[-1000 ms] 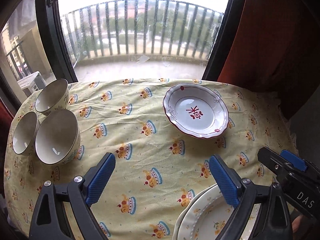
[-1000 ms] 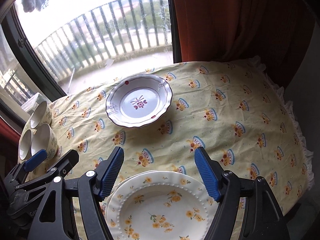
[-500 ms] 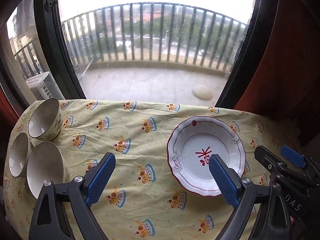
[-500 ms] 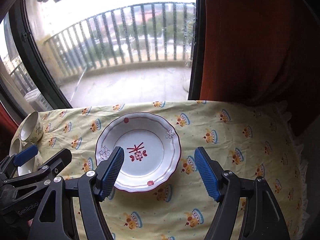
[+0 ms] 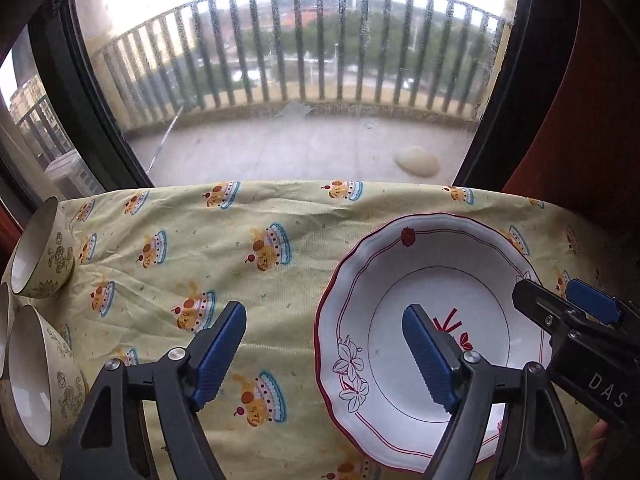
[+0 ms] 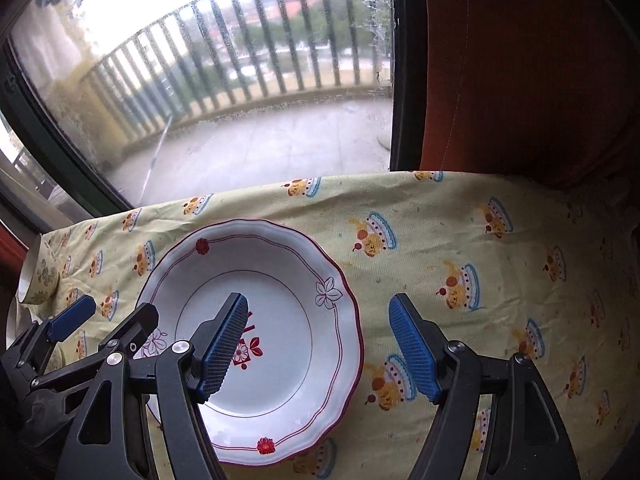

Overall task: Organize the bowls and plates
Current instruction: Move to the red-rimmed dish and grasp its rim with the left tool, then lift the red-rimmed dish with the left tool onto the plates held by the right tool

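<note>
A white plate point(image 5: 432, 320) with a red rim lies on the yellow tablecloth point(image 5: 280, 216) by the window. The left gripper point(image 5: 324, 354) straddles its left edge, jaws closing but not yet touching. The right gripper point(image 6: 318, 348) hangs open over its right edge. Three bowls point(image 5: 40, 252) sit far left.
</note>
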`<action>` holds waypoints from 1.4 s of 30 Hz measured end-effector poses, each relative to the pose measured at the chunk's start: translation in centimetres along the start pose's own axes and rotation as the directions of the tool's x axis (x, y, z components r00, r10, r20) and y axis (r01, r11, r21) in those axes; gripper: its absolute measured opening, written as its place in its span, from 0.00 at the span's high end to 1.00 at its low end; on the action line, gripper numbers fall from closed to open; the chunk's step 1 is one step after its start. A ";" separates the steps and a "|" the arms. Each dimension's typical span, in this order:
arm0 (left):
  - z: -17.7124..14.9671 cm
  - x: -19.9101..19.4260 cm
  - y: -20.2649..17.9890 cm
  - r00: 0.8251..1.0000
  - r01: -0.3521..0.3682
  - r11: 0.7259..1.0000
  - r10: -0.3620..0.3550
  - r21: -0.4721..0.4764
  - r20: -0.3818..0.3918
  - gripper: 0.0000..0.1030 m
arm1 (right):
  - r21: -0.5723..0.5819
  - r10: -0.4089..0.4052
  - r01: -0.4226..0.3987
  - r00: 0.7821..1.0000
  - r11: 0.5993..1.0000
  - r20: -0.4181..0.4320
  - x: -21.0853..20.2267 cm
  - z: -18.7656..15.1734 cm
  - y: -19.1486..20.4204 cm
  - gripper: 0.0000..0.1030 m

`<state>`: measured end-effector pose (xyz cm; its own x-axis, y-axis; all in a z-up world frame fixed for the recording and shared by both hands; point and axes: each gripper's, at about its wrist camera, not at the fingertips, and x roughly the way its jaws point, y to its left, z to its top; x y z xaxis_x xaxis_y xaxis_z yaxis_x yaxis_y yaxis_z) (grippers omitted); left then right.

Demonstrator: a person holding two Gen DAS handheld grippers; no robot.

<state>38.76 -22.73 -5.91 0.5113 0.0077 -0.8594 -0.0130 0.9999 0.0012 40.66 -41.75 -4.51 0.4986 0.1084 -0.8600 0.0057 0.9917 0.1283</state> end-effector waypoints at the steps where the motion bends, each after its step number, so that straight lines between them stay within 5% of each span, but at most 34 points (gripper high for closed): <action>1: -0.1 0.3 -0.1 1.000 0.002 1.000 -0.002 -0.002 -0.004 0.23 | -0.007 -0.010 0.010 1.000 1.000 -0.003 0.4 -0.1 0.0 0.26; 8: -0.1 1.8 -0.5 0.999 0.022 1.000 -0.022 0.001 -0.044 0.41 | -0.006 -0.003 0.002 0.999 1.000 -0.037 2.3 -0.2 -0.3 0.27; 11: -0.1 2.4 -1.0 0.997 0.033 0.999 -0.031 0.021 -0.078 0.52 | -0.012 -0.002 0.001 0.998 1.000 -0.059 3.0 -0.4 -0.3 0.40; 17: 0.2 1.7 -1.1 0.995 0.048 0.998 -0.045 0.031 -0.091 0.53 | -0.012 -0.020 0.019 0.996 1.000 -0.088 3.3 -0.8 -0.4 0.53; 31: -3.5 -1.0 0.2 0.989 0.043 0.998 -0.035 0.053 -0.144 0.53 | -0.034 -0.021 0.015 0.985 0.999 -0.170 0.9 -5.1 0.5 0.52; 42: -3.1 -1.2 -0.3 0.990 0.008 0.999 -0.002 0.042 -0.144 0.51 | -0.029 -0.046 0.042 0.987 0.999 -0.153 0.9 -5.5 1.4 0.47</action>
<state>35.51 -23.09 -6.47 0.3821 0.0041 -0.9241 0.0269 0.9995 0.0156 36.34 -39.90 -7.83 0.3591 0.0718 -0.9305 0.0017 0.9970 0.0775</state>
